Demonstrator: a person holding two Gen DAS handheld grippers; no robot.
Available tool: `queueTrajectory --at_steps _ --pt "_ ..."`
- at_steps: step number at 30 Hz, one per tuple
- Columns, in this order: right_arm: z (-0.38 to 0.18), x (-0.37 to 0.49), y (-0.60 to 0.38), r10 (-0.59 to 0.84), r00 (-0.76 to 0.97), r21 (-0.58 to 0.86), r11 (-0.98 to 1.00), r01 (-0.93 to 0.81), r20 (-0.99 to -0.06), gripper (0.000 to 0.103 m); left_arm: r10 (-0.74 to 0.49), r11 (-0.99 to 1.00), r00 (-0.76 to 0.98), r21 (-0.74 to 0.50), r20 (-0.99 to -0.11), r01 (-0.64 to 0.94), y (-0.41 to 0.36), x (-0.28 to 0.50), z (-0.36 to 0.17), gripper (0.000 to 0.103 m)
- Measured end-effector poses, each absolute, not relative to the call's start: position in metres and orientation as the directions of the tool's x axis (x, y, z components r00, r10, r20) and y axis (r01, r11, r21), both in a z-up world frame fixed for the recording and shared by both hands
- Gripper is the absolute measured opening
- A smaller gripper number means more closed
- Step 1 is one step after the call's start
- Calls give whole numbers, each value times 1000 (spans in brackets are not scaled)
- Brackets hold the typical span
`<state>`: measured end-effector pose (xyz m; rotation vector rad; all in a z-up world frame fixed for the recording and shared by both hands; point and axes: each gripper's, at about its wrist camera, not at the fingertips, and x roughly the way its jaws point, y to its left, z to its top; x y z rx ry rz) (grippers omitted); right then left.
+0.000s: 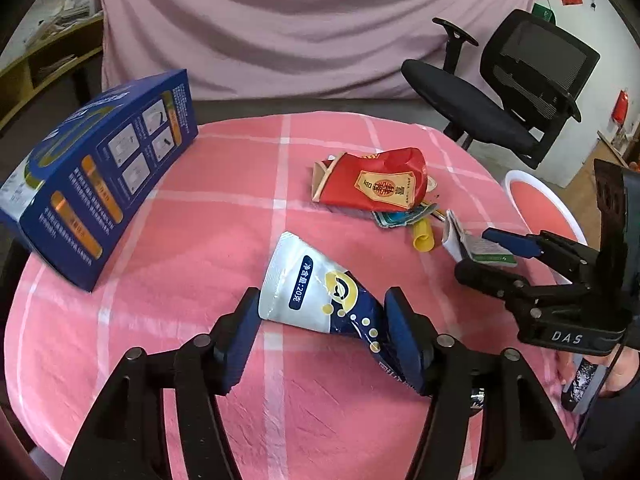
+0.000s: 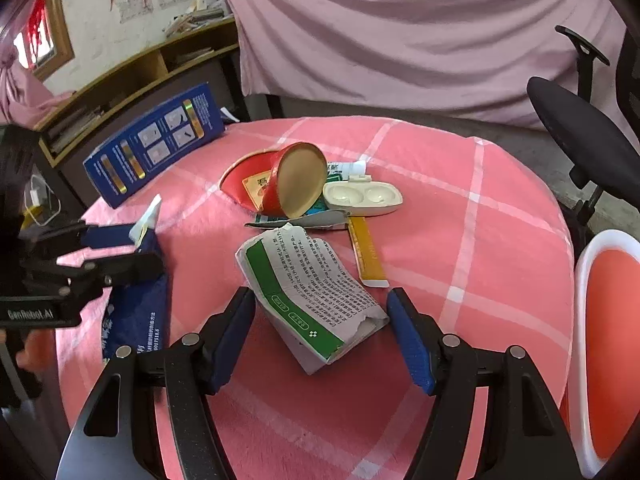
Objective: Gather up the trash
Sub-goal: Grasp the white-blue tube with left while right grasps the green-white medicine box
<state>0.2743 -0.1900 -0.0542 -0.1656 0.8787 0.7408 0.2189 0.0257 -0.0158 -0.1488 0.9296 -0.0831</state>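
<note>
Trash is lying scattered on the round table with its pink checked cloth point(image 1: 192, 240), and we are working at its near side with both tools. Our left gripper point(image 1: 320, 320) is closing on a blue-and-white pouch point(image 1: 308, 280): both blue pads are touching its edges, and its white end is pointing away from the fingers. Our right gripper point(image 2: 320, 312) is clamping a crumpled green-and-white carton point(image 2: 308, 288), which is filling the gap between its pads and lying flat on the cloth.

Ahead of the right gripper, a yellow strip point(image 2: 368, 256) is lying just beyond the carton. Past that, a crushed red cup point(image 2: 296, 180) is tipping on its side, touching a white two-well case point(image 2: 362, 198). Ahead of the left gripper and off to its left, a blue box point(image 1: 100, 184) is overhanging the table's far left edge.

Between the left gripper and that box we are seeing bare cloth, and bare cloth is also stretching to the right of the right gripper, up to the table's edge. Beyond that edge a white-rimmed orange seat point(image 2: 580, 280) is standing close, with a black office chair point(image 1: 500, 92) farther back. A pink drape point(image 1: 300, 28) is hanging behind the far edge.
</note>
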Motion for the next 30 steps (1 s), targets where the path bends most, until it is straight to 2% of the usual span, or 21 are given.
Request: queueTrajectory --at_steps 6,15,24,25,27,28,30 --pt "-49 273 -198 532 438 180 759 -626 -725 67 -108 990 609 -144 -786 -11 20 226 -16 64" --pt "-45 275 -219 557 464 241 780 -578 -689 67 -1 984 685 -121 -729 -127 31 200 -8 67" --pt "-43 272 -219 545 482 219 787 -576 -686 67 -94 968 628 -217 -772 -122 8 183 -20 66" --pt "-43 272 -220 545 483 220 787 -576 -685 67 -94 970 620 -212 -779 -119 4 186 -20 65" --pt "-43 272 -221 546 484 224 788 -573 -683 67 -128 965 614 -241 -779 -104 -1 190 -20 47" --pt "-43 272 -221 547 485 226 789 -572 -682 67 -145 961 609 -257 -780 -100 -2 192 -20 43" --pt "-43 272 -221 549 487 228 789 -571 -679 67 -164 956 608 -278 -776 -97 -3 196 -19 27"
